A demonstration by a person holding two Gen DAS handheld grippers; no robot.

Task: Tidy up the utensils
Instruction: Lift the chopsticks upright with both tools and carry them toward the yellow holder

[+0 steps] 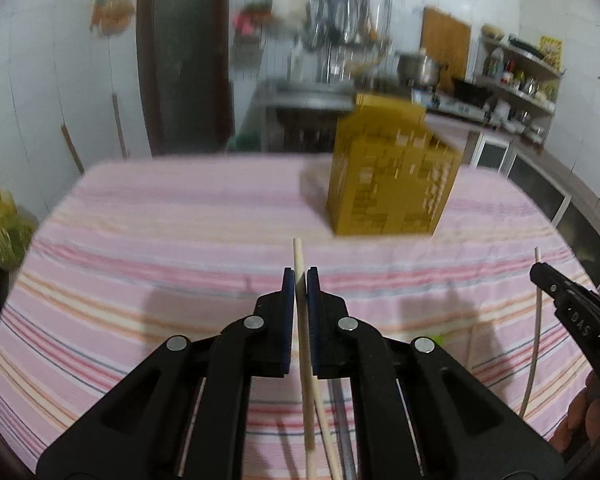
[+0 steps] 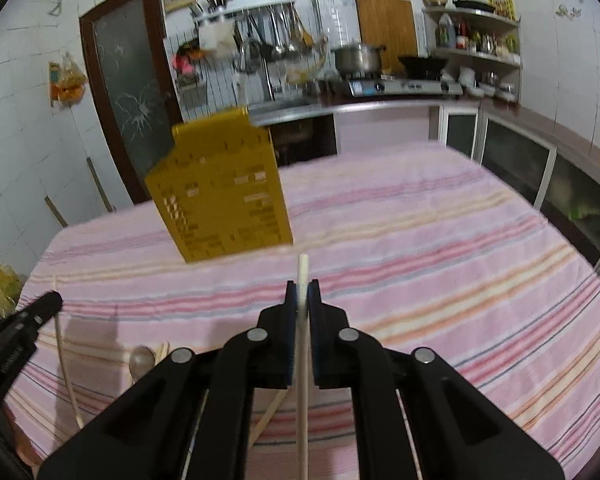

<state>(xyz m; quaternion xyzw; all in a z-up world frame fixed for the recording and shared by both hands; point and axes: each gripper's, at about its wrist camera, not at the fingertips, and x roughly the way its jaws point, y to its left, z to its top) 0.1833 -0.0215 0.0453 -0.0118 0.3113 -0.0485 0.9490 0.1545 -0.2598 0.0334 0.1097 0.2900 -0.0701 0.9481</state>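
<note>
My left gripper (image 1: 300, 276) is shut on a pale wooden chopstick (image 1: 299, 254), which points forward and is held above the striped tablecloth (image 1: 180, 240). My right gripper (image 2: 302, 292) is likewise shut on a second chopstick (image 2: 303, 270). A yellow perforated utensil holder (image 1: 392, 176) (image 2: 224, 192) stands upright on the cloth, ahead of both grippers. In each view the other gripper (image 1: 540, 270) (image 2: 52, 300) shows at the edge with its chopstick (image 1: 537, 320) (image 2: 62, 344). A metal spoon (image 2: 142, 360) and a loose chopstick (image 2: 272, 412) lie on the cloth below.
Behind the table runs a kitchen counter (image 2: 380, 104) with a gas stove (image 2: 404, 86), a pot (image 2: 358, 58) and hanging ladles. A dark door (image 2: 128, 80) is at the back left. A yellow bag (image 1: 0, 224) sits beyond the table's left edge.
</note>
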